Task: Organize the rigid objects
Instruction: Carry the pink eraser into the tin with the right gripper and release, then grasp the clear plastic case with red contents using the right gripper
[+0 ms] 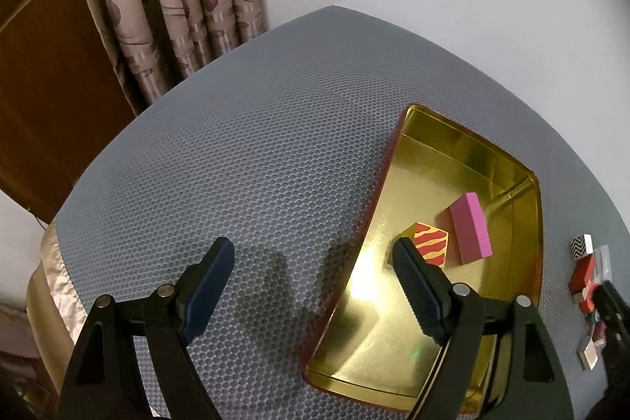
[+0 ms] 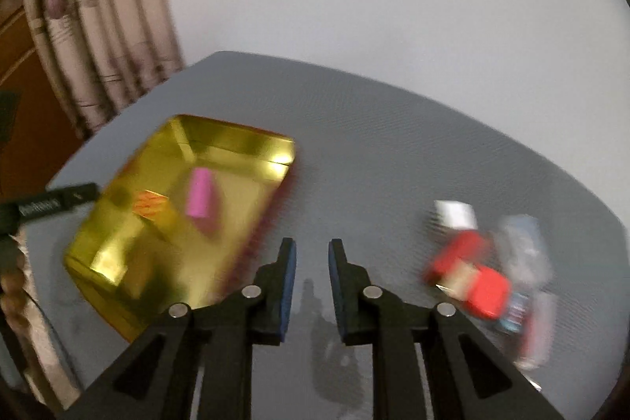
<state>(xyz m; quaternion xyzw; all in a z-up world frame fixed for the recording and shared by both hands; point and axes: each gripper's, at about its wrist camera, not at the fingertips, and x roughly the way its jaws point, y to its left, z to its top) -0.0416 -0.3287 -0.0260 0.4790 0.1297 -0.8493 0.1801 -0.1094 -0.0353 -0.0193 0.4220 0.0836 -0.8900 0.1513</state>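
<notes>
The right gripper (image 2: pixel 311 254) has its fingers slightly parted and empty. The pile of blocks (image 2: pixel 484 262) lies on the tabletop right of them. Swing right, widen, and settle before pinching one red block (image 2: pixel 488 292); the left gripper (image 1: pixel 315 262) gapes idle over the gold tin's (image 1: pixel 453 144) edge.

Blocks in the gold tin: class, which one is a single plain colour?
The pink block, a long slab lying toward the tin's far end. The other block beside it has red and yellow stripes.
</notes>
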